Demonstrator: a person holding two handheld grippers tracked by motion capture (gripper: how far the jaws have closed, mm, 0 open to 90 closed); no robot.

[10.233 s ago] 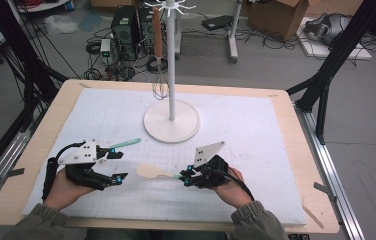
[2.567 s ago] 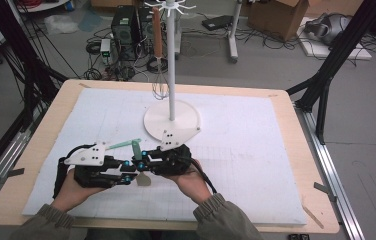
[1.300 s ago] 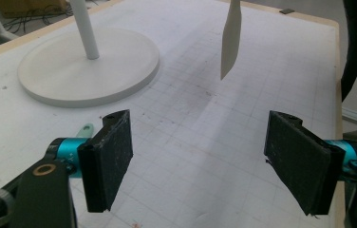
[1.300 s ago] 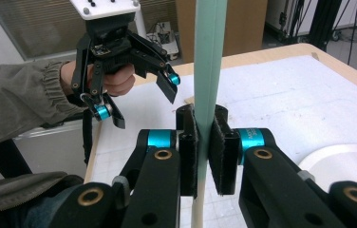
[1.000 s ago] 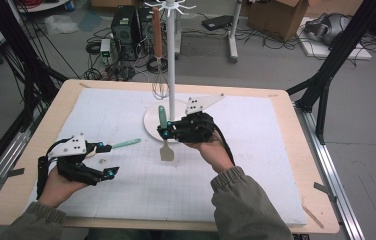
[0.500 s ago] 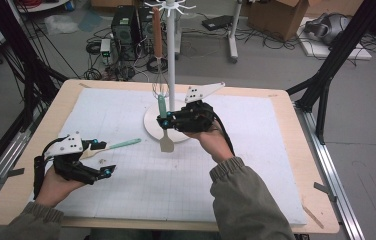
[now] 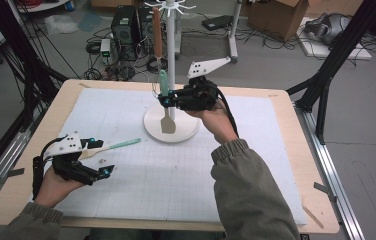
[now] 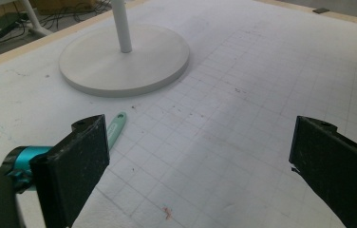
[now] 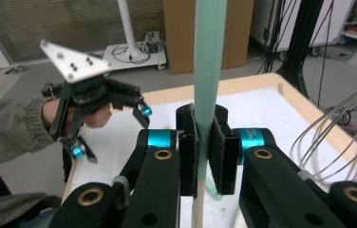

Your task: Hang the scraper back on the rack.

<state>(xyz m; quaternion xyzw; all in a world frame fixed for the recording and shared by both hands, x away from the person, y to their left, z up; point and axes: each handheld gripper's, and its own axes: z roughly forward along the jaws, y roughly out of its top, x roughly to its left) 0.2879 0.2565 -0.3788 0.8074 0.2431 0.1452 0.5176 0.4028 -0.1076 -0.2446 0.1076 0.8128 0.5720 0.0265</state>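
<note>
My right gripper (image 7: pixel 165 100) is shut on the green handle of a spatula (image 7: pixel 164 82). The spatula hangs upright with its beige blade (image 7: pixel 167 124) over the white stand base (image 7: pixel 188 131), close beside the pole (image 7: pixel 170 55). In the right gripper view the pads (image 9: pixel 189 142) clamp the green handle (image 9: pixel 208 57). At the near left, my left gripper (image 7: pixel 100 156) is open and its jaws have just been opening, with nothing between them (image 8: pixel 198 142). A second green-handled utensil (image 7: pixel 122 145) lies on the mat beside its far jaw, and its tip (image 8: pixel 116 127) is in view.
A brown-handled utensil (image 7: pixel 157 32) hangs from the hooks at the top of the stand. The white gridded mat (image 7: pixel 256 130) covers a wooden table (image 7: pixel 296 150). Past the far edge the floor holds computers, cables and boxes. Black frame legs stand at both sides.
My right gripper has lifted the spatula higher beside the pole, so the blade now hangs over the base. My left hand has stayed put and its jaws have spread wider.
</note>
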